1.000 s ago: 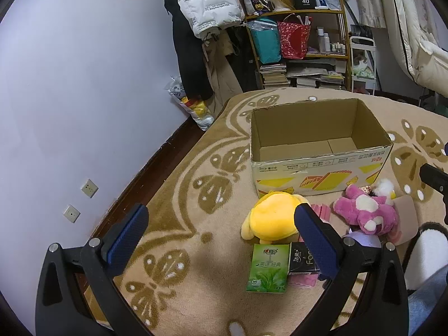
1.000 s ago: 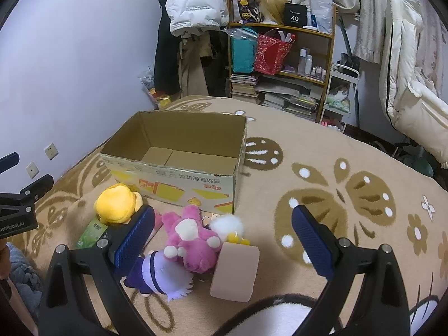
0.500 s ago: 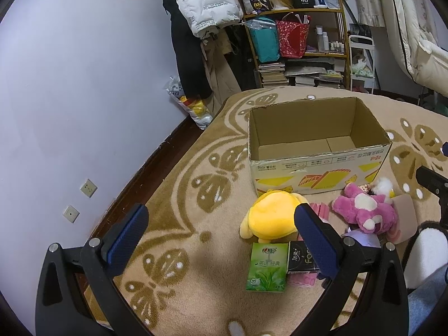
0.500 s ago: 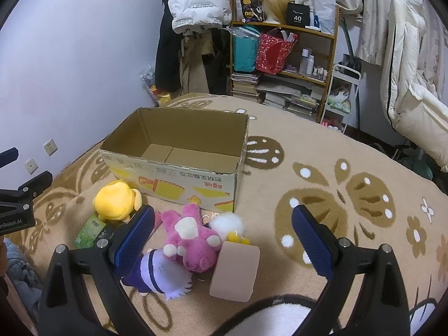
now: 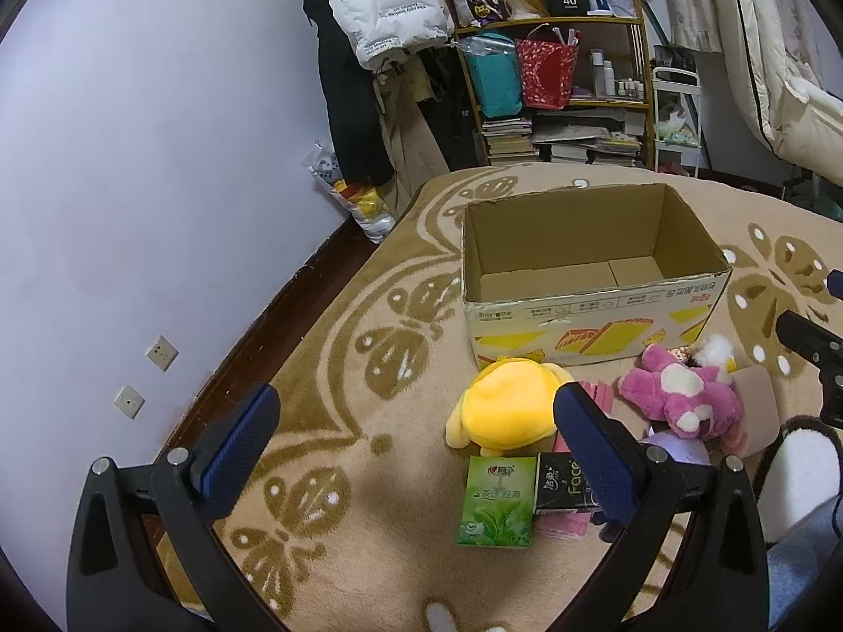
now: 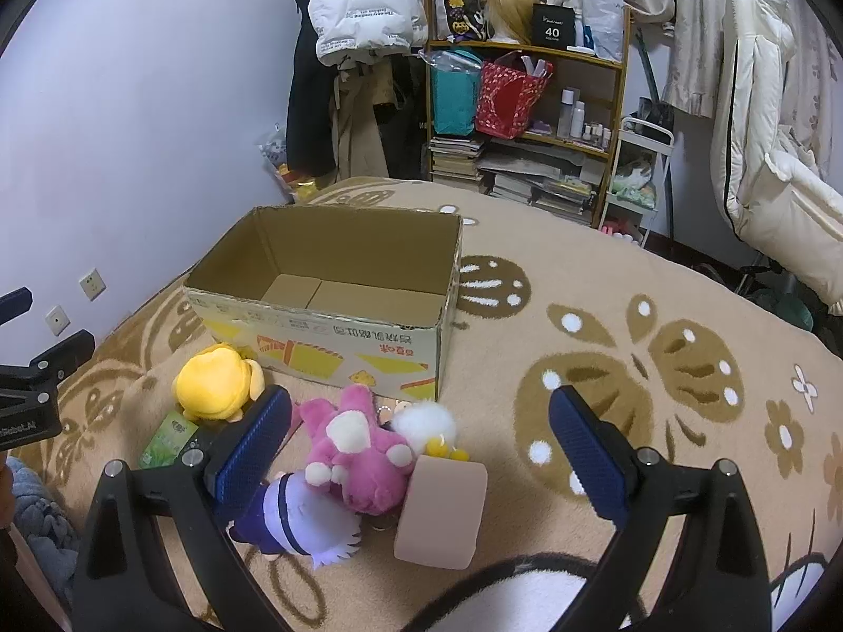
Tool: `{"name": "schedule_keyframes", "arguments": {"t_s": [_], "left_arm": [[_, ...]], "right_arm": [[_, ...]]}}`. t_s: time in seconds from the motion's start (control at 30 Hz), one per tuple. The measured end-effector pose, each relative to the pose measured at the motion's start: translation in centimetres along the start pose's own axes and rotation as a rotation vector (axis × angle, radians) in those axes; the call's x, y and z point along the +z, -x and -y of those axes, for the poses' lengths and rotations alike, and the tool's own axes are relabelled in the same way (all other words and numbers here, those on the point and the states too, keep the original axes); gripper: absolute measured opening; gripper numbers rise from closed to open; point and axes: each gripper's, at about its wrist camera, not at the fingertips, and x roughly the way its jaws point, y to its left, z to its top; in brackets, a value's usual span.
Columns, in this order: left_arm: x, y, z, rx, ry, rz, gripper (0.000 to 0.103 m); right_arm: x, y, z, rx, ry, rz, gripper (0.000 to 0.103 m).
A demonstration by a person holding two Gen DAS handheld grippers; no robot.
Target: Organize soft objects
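An open, empty cardboard box (image 5: pixel 590 310) (image 6: pixel 337 337) stands on the patterned carpet. In front of it lie a yellow plush (image 5: pixel 506 405) (image 6: pixel 213 382), a pink plush (image 5: pixel 679 395) (image 6: pixel 363 447), a small white plush (image 6: pixel 424 421), a purple-and-white plush (image 6: pixel 295 521), a beige block (image 6: pixel 442 511), a green tissue pack (image 5: pixel 495 500) (image 6: pixel 168 437) and a black tissue pack (image 5: pixel 558 482). My left gripper (image 5: pixel 416 442) is open and empty, above the carpet left of the yellow plush. My right gripper (image 6: pixel 419 447) is open and empty, above the pink plush.
A purple wall with sockets (image 5: pixel 160 353) runs along the left. A cluttered shelf (image 6: pixel 527 105) with bags and books and hanging coats (image 5: pixel 384 16) stand behind the box. White bedding (image 6: pixel 780 168) is at the right. Carpet (image 6: pixel 658 347) spreads right of the box.
Both views have shifted slightly; the box and toys sit a little lower in the left wrist view. Nothing was grasped or moved.
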Motion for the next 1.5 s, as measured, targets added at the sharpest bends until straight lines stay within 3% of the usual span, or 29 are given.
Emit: {"name": "schedule_keyframes", "arguments": {"t_s": [0.93,1.23,1.5], "left_arm": [[-0.2,-0.1,0.5,-0.002,-0.020,-0.005,0.103],[0.0,0.0,0.4,-0.027,-0.018,-0.001,0.103],[0.4,-1.0,0.6,-0.071,-0.067,-0.046,0.103]], "right_arm": [[-0.2,-0.2,0.0,-0.002,0.012,-0.004,0.102],[-0.3,-0.3,-0.1,-0.006,0.020,-0.003,0.102],[-0.1,-0.8,0.0,-0.006,0.013,-0.024,0.102]]}}
